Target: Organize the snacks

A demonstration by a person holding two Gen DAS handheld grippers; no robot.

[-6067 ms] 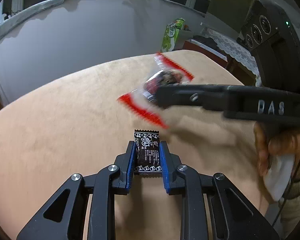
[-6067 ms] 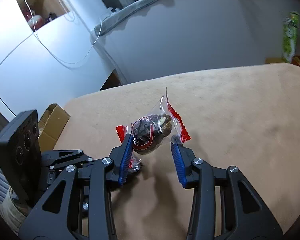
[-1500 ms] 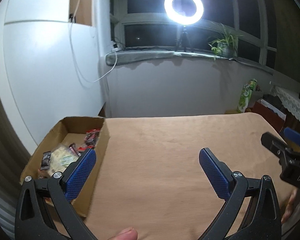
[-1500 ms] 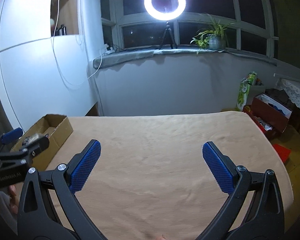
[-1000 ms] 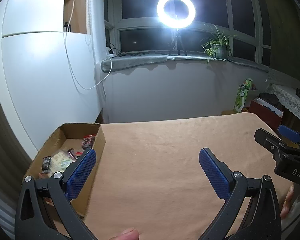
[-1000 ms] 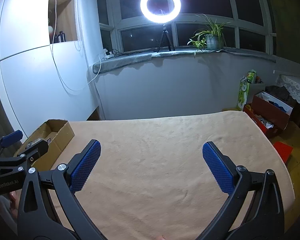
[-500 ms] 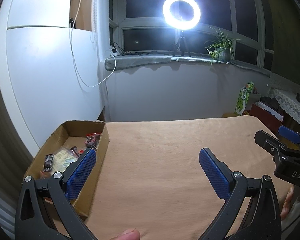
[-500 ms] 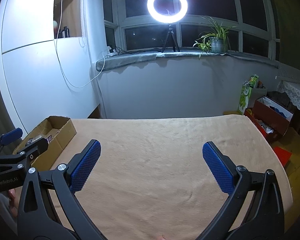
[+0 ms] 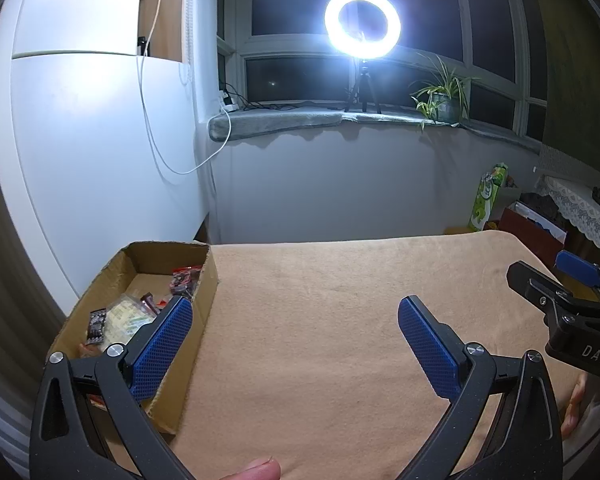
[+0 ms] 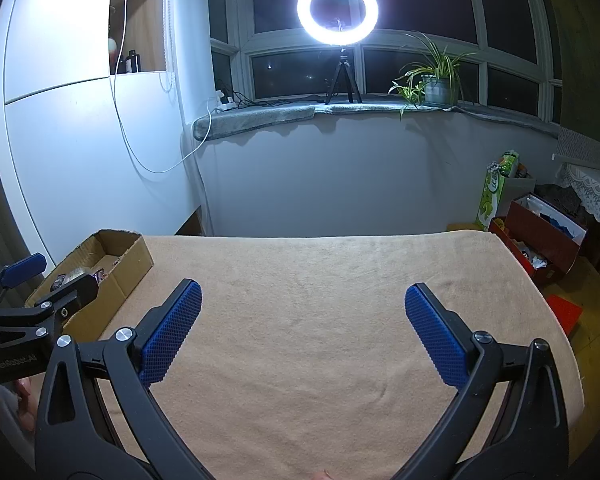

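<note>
Both the left gripper (image 9: 294,334) and right gripper (image 10: 302,330) are hovering with jaws spread wide, holding nothing, above the tan cloth-covered desk (image 9: 320,304), snack packets (image 9: 120,316) lying in the open brown cardboard box (image 9: 204,292)

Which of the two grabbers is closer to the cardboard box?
Left. The left gripper has one finger overlapping the box's near corner, right beside the snacks. The right gripper hangs over the cloth, farther right of the box.

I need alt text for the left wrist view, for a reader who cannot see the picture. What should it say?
The left claw is open and holds nothing above a tan cloth-covered table. At the table's left edge is an open cardboard box with snack packets inside. The right claw enters from the right, and a ring light glows at the dark window.
</note>
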